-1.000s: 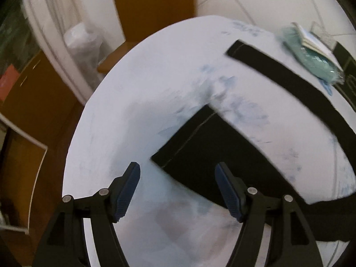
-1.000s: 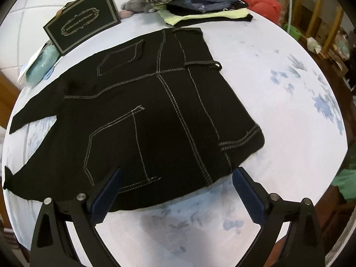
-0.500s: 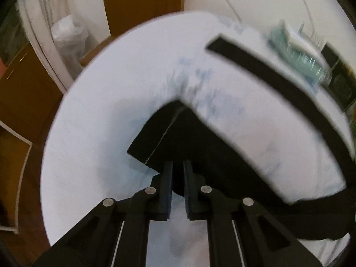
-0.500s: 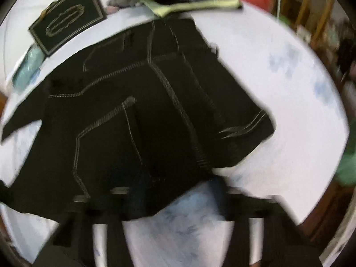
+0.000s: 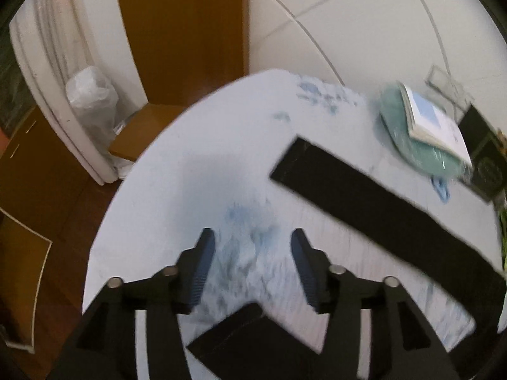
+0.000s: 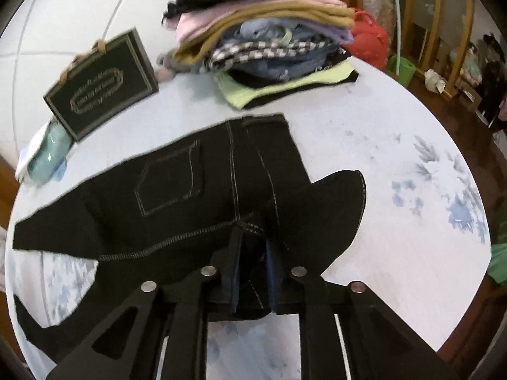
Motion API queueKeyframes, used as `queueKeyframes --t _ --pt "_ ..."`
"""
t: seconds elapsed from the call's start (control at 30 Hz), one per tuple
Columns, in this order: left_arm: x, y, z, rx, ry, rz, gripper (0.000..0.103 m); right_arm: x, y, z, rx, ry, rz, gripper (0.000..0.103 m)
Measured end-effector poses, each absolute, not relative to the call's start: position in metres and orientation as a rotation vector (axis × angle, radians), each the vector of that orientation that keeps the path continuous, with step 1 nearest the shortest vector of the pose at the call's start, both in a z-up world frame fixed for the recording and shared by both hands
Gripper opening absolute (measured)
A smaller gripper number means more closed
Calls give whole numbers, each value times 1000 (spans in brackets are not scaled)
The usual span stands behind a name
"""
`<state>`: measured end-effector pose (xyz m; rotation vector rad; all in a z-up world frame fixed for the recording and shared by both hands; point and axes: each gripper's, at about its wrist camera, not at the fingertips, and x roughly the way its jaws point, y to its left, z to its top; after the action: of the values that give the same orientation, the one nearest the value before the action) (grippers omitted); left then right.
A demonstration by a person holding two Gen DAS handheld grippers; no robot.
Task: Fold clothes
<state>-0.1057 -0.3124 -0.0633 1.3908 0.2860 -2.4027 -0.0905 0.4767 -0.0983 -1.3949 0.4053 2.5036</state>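
Note:
Black jeans (image 6: 177, 202) with pale stitching lie spread on the round white floral table (image 6: 396, 145). My right gripper (image 6: 252, 262) is shut on the jeans' waistband edge and holds it lifted, the cloth curling over to the right. In the left wrist view, one black leg (image 5: 364, 196) stretches across the table and the other leg's end (image 5: 250, 338) lies below the fingers. My left gripper (image 5: 252, 269) is open and empty above bare tablecloth, between the two legs.
A tall stack of folded clothes (image 6: 263, 44) sits at the far side. A black framed sign (image 6: 101, 85), a teal packet (image 5: 412, 139) and a booklet (image 5: 434, 120) lie near the far left edge. Wooden floor and furniture surround the table.
My left gripper shut on the near leg end half a second ago, and is now open and off it. My right gripper closed on the waistband and lifted it toward the far side.

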Motion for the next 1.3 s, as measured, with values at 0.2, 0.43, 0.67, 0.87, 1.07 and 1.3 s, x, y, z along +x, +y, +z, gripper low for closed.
queueKeyframes --t 0.2,0.43,0.67,0.87,1.07,1.3 --pt "-42 -313 -108 1532 227 -2331 60 -59 473 -113 -1463 467 2483 72" --pt "16 -322 -151 1592 405 -2215 60 -34 473 -130 -1493 561 2433 80" --pt "19 -288 -163 1596 537 -2265 64 -28 471 -131 -1503 574 2450 80" --pt "-1 -249 -138 1542 374 -2384 5 -32 465 -130 -1540 480 2455 29" --pt "-33 -239 -38 1382 417 -2592 5 -37 484 -75 -1311 565 2622 16" --pt "-191 -240 -37 1388 413 -2480 16 -90 515 -70 -1185 610 2530 22"
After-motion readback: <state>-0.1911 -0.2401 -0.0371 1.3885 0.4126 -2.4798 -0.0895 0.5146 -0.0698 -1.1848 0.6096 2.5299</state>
